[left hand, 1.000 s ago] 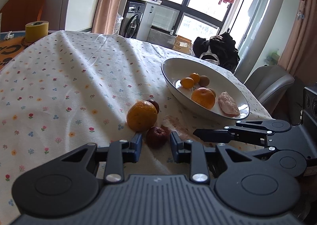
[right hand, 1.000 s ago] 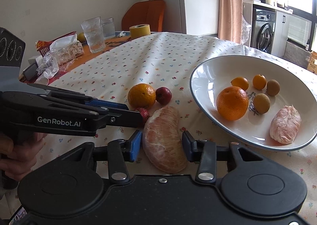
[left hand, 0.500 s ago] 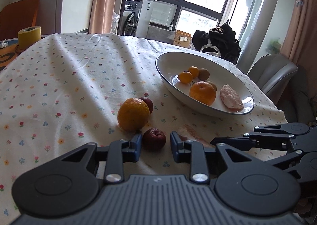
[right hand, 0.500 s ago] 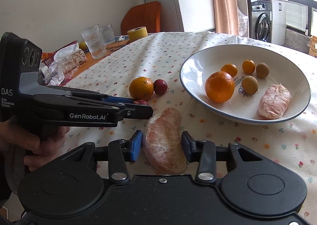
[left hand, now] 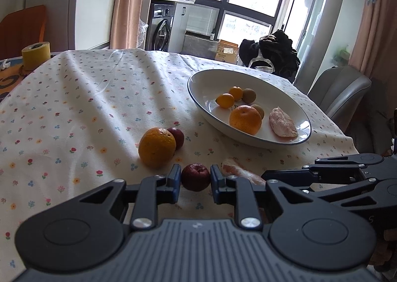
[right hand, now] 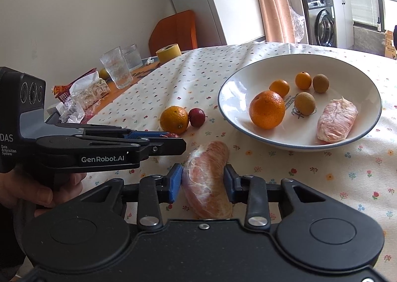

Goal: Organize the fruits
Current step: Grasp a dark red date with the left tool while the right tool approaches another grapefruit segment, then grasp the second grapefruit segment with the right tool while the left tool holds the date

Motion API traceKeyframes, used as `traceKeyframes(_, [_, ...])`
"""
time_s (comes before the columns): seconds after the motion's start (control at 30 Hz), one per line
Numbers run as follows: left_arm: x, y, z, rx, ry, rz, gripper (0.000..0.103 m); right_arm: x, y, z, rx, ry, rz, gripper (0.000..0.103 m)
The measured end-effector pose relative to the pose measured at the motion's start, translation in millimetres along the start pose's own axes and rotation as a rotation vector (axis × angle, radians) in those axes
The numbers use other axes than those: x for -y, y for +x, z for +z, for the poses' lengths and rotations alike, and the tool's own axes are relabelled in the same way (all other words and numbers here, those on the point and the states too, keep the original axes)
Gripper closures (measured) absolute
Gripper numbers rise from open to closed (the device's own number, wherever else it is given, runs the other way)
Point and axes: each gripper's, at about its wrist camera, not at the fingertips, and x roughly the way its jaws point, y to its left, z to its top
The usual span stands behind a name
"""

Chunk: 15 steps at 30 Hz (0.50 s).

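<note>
Right now the left gripper [left hand: 195,180] pinches a small dark red fruit [left hand: 195,176], and the right gripper [right hand: 203,181] hugs the soft peeled pink pomelo piece [right hand: 207,179]. Both sit before the white bowl [right hand: 369,120]. Squeezing hard could squash the pomelo piece; the round fruit might roll away.

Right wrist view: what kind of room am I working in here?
Most likely a home dining area beside a kitchen or laundry corner: a table under a floral tablecloth, a front-loading washing machine, and drinking glasses at the table's edge.
</note>
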Motion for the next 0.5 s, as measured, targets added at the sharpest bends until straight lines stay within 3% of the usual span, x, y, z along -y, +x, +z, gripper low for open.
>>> traceKeyframes(0.17, [6, 1, -3, -0.024, 0.014, -0.027, 0.08, 2, -6, 3, 0.014, 0.013, 0.007, 0.077])
traceKeyframes(0.5, [21, 8, -3, -0.026, 0.034, -0.072, 0.08, 2, -14, 2, 0.006, -0.018, -0.016, 0.077])
